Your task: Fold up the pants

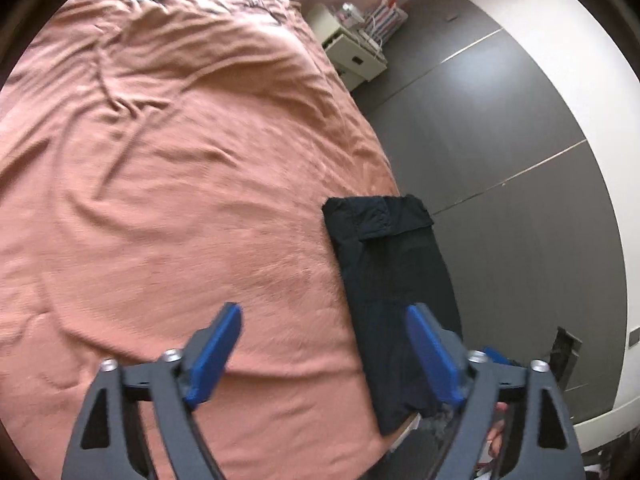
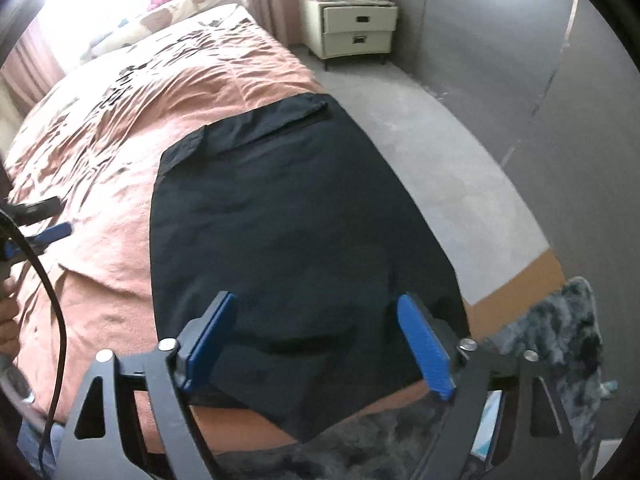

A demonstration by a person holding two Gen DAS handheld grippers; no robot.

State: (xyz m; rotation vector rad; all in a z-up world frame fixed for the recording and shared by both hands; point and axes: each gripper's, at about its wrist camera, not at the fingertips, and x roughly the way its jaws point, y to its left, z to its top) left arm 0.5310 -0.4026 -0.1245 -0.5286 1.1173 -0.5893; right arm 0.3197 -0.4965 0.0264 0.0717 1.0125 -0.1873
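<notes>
**Pants folded at the bed's edge, both grippers let go**

The bed [image 2: 120,152], under a rumpled salmon cover, fills most of both views, with grey floor [image 2: 440,140] along its right side and a cream nightstand [image 2: 352,32] by the far wall.

The pants [image 2: 288,220] lie along the bed's right edge, towards its near corner, as a flat dark rectangle. Their long axis follows that edge, running from the near end straight away from the person. At the far end a band-like strip with a small flap lies crosswise. The near end reaches almost to the bed's near edge, where a grey mottled cloth [image 2: 560,340] hangs.

The right gripper [image 2: 320,344] hovers just over the near end of the pants, jaws spread wide with only flat cloth seen through the gap; the pads pinch nothing. The left gripper [image 1: 324,356] is likewise released. It sits over bare cover just left of the pants, whose left edge passes near its right finger [image 1: 430,356].

So the right hand is the nearer one, and the pants stretch forward from it. Judging by the tidy shape, the fold looks close to done. Any further fold would likely bring the near end over towards the far end, along that long axis.
</notes>
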